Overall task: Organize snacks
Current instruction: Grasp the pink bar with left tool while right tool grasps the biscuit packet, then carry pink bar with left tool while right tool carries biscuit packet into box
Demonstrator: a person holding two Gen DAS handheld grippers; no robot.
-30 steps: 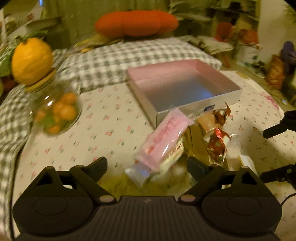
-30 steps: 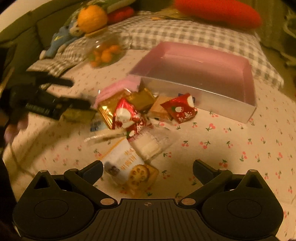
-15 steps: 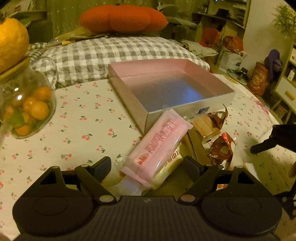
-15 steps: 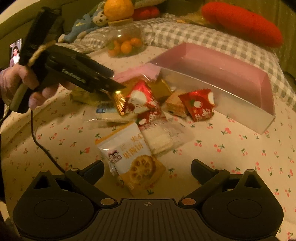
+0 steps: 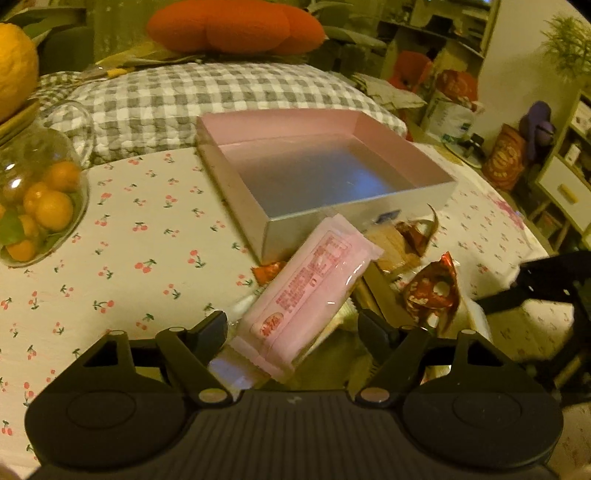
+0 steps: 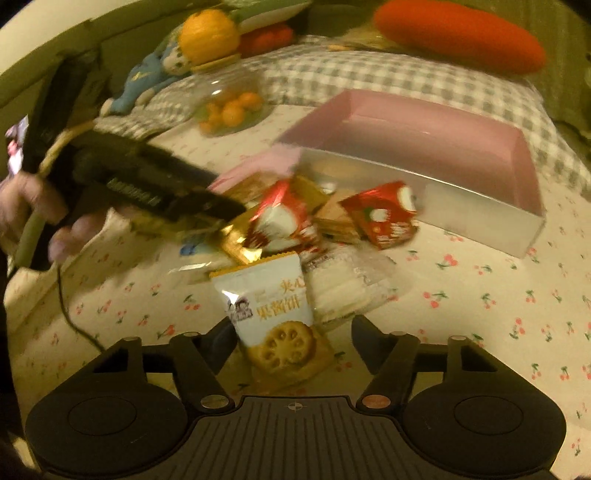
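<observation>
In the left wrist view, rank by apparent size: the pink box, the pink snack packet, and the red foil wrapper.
Largest to smallest, as seen:
1. pink box
2. pink snack packet
3. red foil wrapper
The packet lies nearest the camera, so it looks larger than it would farther off; the box still clearly appears biggest.

Dim, yellowish light fills the room. A cherry-print cloth [image 5: 147, 236] covers the worktop, with a grey checked cushion [image 5: 207, 92] behind it and an orange pillow [image 5: 232, 26] beyond. Cluttered shelves [image 5: 443, 40] line the back; a white drawer unit [image 5: 565, 188] stands by the pale wall [image 5: 517, 55].
</observation>
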